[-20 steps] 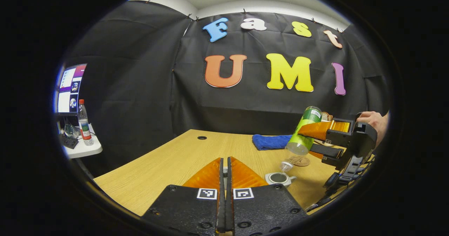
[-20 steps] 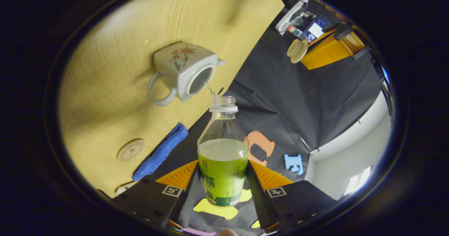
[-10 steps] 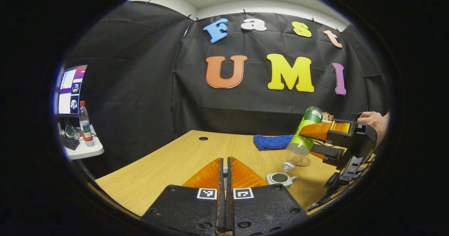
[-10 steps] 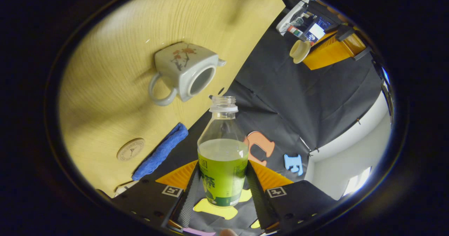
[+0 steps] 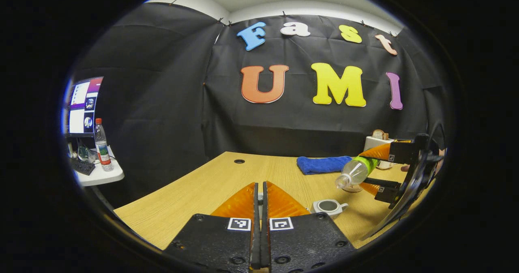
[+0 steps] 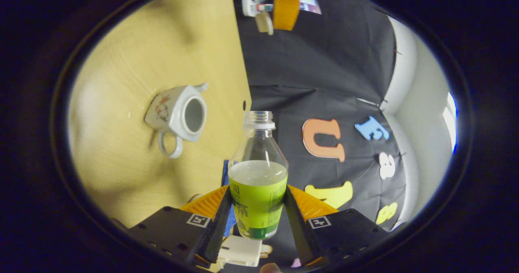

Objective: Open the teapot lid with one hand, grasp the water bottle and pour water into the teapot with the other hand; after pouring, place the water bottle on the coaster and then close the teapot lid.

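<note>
The white teapot (image 5: 329, 206) stands lidless on the wooden table (image 5: 194, 192), its mouth (image 6: 194, 115) uncovered. My right gripper (image 6: 258, 190) is shut on a green-labelled water bottle (image 6: 258, 200) with no cap. In the left gripper view the bottle (image 5: 357, 170) lies almost level, neck toward the pot, above and right of it. Behind the bottle's neck the round coaster (image 5: 352, 189) is partly hidden. My left gripper (image 5: 260, 185) has its fingers together. In the right gripper view it holds the cream teapot lid (image 6: 264, 22) high above the table.
A blue cloth (image 5: 322, 164) lies at the back of the table, with a white toaster (image 5: 375, 142) to its right. The table has a cable hole (image 5: 239, 161). A side table (image 5: 97, 175) at left carries a monitor, a keyboard and a plastic bottle.
The right gripper rolled back, bringing the bottle from steeply neck-down to nearly level and away from the teapot's mouth. The thin stream of water stopped. The left gripper hardly moved.
</note>
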A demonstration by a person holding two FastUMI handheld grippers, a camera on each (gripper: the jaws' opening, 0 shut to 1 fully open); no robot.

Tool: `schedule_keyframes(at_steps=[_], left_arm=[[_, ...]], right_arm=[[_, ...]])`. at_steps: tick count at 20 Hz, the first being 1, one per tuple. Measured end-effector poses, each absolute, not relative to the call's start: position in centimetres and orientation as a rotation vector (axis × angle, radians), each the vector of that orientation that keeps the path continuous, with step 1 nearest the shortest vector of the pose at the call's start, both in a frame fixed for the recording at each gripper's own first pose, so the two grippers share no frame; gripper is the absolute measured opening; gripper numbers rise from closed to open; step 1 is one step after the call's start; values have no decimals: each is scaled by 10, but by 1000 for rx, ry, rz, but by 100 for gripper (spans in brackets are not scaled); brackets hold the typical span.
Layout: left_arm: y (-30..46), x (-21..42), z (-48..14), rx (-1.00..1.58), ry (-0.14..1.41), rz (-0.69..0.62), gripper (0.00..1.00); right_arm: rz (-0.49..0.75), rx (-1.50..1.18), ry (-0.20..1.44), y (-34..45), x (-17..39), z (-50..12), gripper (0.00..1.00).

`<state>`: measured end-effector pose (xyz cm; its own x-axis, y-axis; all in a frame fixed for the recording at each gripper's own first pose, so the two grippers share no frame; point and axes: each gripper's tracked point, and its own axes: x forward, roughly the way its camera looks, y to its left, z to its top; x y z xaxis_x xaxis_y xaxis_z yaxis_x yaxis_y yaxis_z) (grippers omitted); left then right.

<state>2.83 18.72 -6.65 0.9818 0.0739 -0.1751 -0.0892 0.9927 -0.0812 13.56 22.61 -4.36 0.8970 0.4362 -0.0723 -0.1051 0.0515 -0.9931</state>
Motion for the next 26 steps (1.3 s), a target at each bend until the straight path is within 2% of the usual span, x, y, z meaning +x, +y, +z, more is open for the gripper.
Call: schedule_keyframes(at_steps=[4, 6, 9, 12, 20, 26], left_arm=[[171, 30, -64, -74, 168, 50, 3], [164, 31, -62, -78, 165, 32, 3], [157, 31, -59, -94, 160, 13, 3], [150, 30, -58, -92, 162, -11, 3], [144, 29, -51, -83, 146, -28, 2], [140, 30, -53, -82, 152, -32, 3]], right_arm=[[456, -997, -114, 210, 144, -27, 74], [453, -745, -48, 199, 154, -8, 72], [450, -370, 7, 188, 171, 16, 72], [425, -137, 37, 169, 199, 16, 72], [356, 37, 199, 152, 252, -70, 72], [336, 29, 211, 149, 262, -87, 72]])
